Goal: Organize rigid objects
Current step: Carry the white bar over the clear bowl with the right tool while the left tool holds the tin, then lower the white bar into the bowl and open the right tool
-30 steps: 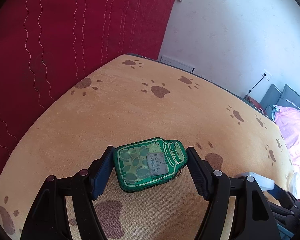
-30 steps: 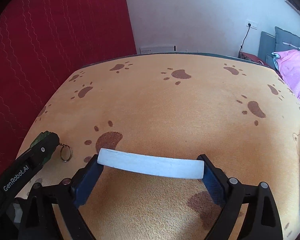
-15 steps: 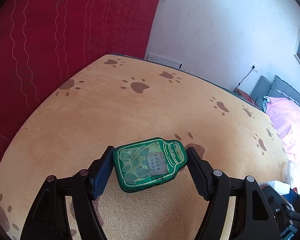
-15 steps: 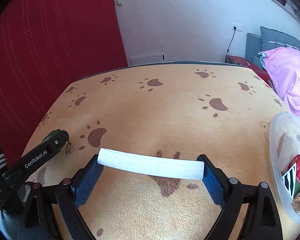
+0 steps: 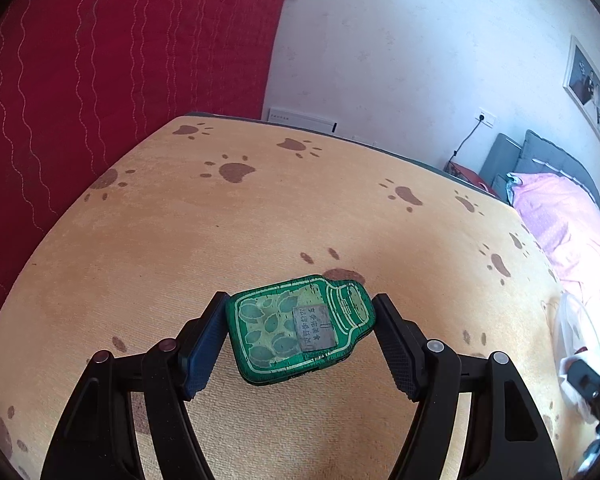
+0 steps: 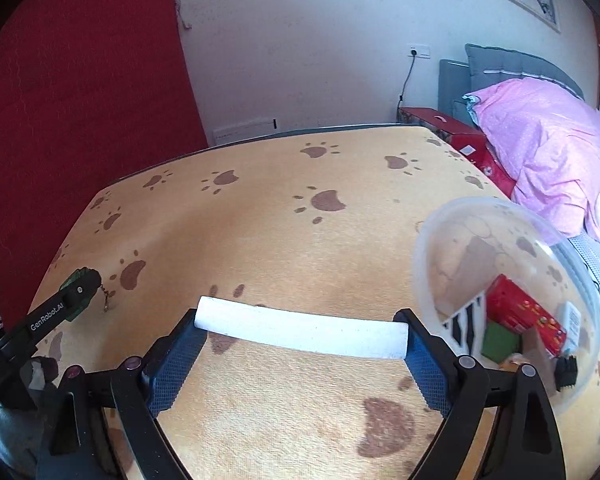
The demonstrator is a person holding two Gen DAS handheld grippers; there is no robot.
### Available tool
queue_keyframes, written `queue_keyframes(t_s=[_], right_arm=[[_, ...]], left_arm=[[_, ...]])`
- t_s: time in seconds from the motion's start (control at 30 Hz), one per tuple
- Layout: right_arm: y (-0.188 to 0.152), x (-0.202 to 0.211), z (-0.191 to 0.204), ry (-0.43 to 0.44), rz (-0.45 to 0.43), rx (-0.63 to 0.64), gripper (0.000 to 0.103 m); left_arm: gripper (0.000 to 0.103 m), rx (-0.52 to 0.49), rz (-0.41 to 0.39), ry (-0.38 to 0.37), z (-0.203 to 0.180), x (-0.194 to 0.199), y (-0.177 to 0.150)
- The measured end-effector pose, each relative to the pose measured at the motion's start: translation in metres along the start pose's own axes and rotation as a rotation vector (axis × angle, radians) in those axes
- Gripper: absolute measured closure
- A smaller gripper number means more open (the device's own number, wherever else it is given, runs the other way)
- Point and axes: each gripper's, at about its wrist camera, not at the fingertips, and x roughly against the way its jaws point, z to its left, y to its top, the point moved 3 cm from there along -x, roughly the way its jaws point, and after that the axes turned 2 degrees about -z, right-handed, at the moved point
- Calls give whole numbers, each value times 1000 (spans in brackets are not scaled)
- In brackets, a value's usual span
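A stiff, light green tin [image 5: 300, 330] is being held end to end in the left tongs [image 5: 300, 340] above the worktop [image 5: 260, 220]; a rigid white bar [image 6: 301, 332] is being clamped by its ends in the right tongs [image 6: 301, 344], near the clear bowl [image 6: 427, 240] at the right edge.

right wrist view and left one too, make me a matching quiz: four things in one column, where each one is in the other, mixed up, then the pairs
Things
1. green tin
2. white bar
3. red packet
4. pink bedding

Places
A. inside the clear bowl
B. between the fingers of the right tool
C. beyond the table's far right edge
D. between the fingers of the left tool

Pairs: 1-D, 2-B, 3-A, 4-C
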Motion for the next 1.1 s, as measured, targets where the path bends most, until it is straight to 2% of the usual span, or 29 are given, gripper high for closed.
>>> queue_keyframes(t_s=[0.33,0.67,1.1], right_arm=[[5,9,-73,-132,-28,-122,7],[14,-1,-130,-247,-37,-214,7],[18,-19,-163,-282,-12,-284,6]], left_arm=[[31,-54,7,-22,-19,3,-8],[31,-97,14,-46,-33,5,-15],[31,-109,28,-59,-36,3,-19]])
